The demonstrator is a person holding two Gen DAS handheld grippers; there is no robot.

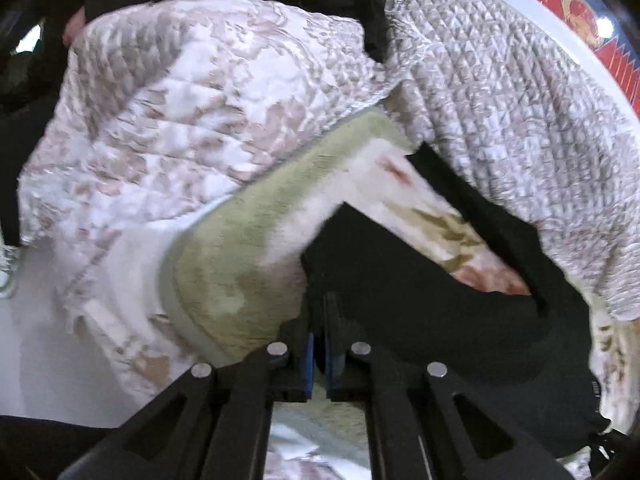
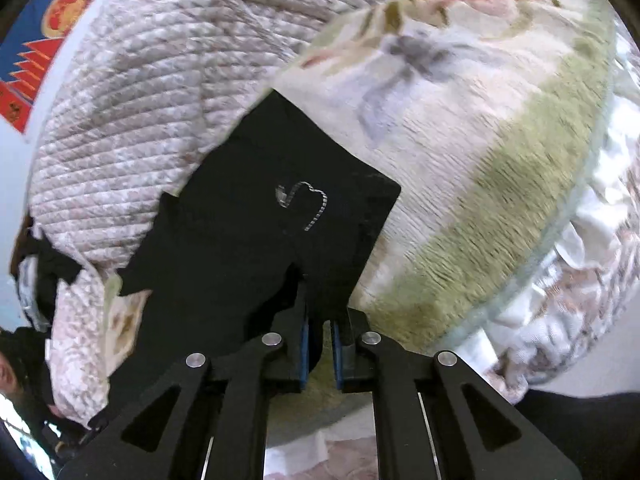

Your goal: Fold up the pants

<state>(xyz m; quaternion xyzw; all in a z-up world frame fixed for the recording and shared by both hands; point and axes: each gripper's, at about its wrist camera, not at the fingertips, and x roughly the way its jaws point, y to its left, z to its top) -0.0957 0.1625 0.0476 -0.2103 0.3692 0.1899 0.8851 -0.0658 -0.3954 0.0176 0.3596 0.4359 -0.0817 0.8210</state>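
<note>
Black pants point(image 2: 260, 220) with a small silver heart outline point(image 2: 304, 204) lie on a fleece blanket on a bed. My right gripper point(image 2: 320, 308) holds their near edge: a tongue of black cloth sits between the blue pads point(image 2: 303, 344), which stand a narrow gap apart. In the left wrist view the pants point(image 1: 420, 288) spread right of my left gripper point(image 1: 319, 312). Its blue pads point(image 1: 310, 360) are almost together, with the edge of the black cloth at their tips. Part of the pants is tucked under the quilt's edge.
A green-bordered floral blanket point(image 1: 248, 248) point(image 2: 460, 140) covers the bed. A bunched pink-and-white quilt point(image 1: 180, 120) point(image 2: 140, 100) lies behind the pants. Dark clothing point(image 1: 372, 12) is heaped at the far side. A red-and-blue hanging point(image 2: 48, 32) is on the wall. Part of a person point(image 2: 12, 376) shows at the lower left.
</note>
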